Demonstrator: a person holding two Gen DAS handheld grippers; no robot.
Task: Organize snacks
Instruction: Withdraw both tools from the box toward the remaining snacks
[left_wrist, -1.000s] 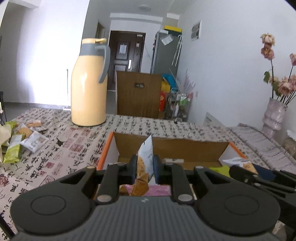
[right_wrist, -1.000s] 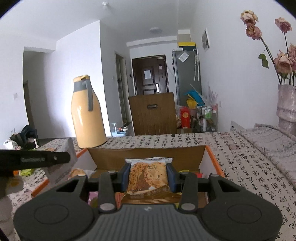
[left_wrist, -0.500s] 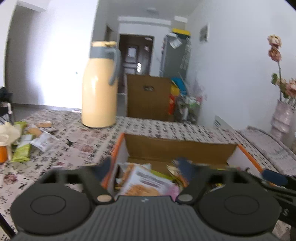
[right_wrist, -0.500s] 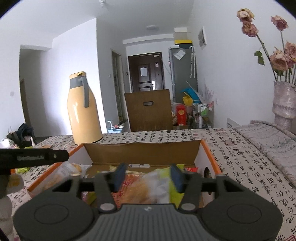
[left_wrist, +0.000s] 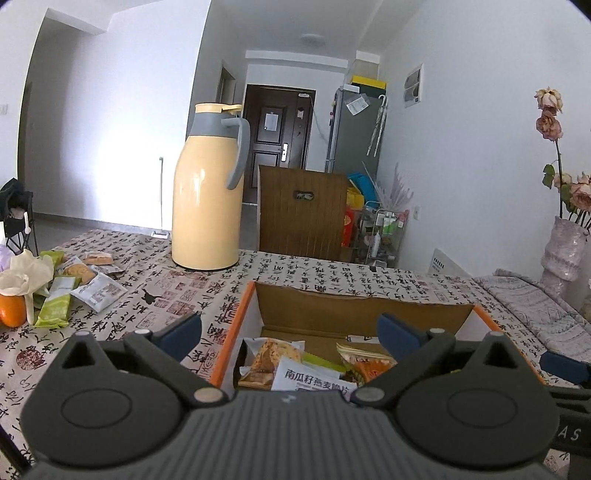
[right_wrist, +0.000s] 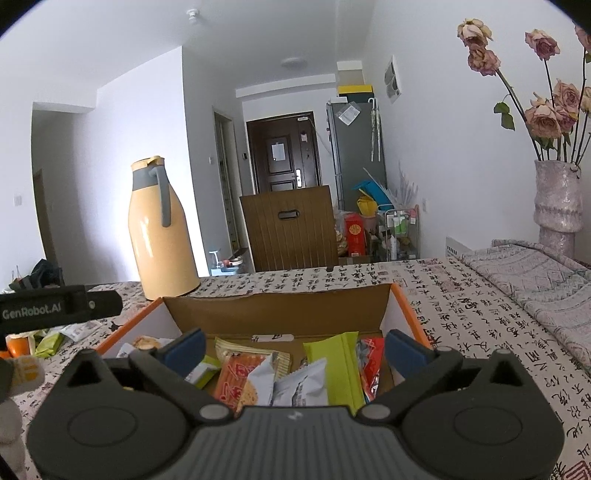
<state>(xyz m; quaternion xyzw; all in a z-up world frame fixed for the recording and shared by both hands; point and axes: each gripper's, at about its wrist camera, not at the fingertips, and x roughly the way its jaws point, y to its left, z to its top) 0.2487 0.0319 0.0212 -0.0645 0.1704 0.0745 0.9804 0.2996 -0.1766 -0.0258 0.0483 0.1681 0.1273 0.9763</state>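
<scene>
My left gripper (left_wrist: 290, 334) stands wide apart, its blue pads (left_wrist: 183, 330) empty; the jaws have just been opening, and nothing sits between them. Below the gap lies the open cardboard box (left_wrist: 365, 308) with its orange rim, and inside it I see a biscuit packet (left_wrist: 275, 356), a white packet (left_wrist: 316, 376) printed with dark characters, and an orange-red packet (left_wrist: 369, 365) beside it.

My right gripper (right_wrist: 295, 349) is also spread wide and holds nothing; its jaws too have just been opening. Under it, in the same box (right_wrist: 275, 308), lie an orange cracker packet (right_wrist: 240, 378), a grey-white packet (right_wrist: 301, 386), a tall green packet (right_wrist: 340, 363) leaning upright, and a red wrapper (right_wrist: 371, 363) against the right wall.

The box rests on a tablecloth (left_wrist: 295, 273) covered in black calligraphy. Well to the left, more snacks (left_wrist: 79, 282) lie loose on the cloth, near an orange (left_wrist: 13, 314) and a crumpled tissue (left_wrist: 24, 273). Behind the box stands a yellow thermos jug (left_wrist: 207, 192) with a grey handle. A wooden chair back (right_wrist: 290, 229) rises past the far table edge. On the right, a pale vase (right_wrist: 557, 201) holds dried roses (right_wrist: 546, 110).
</scene>
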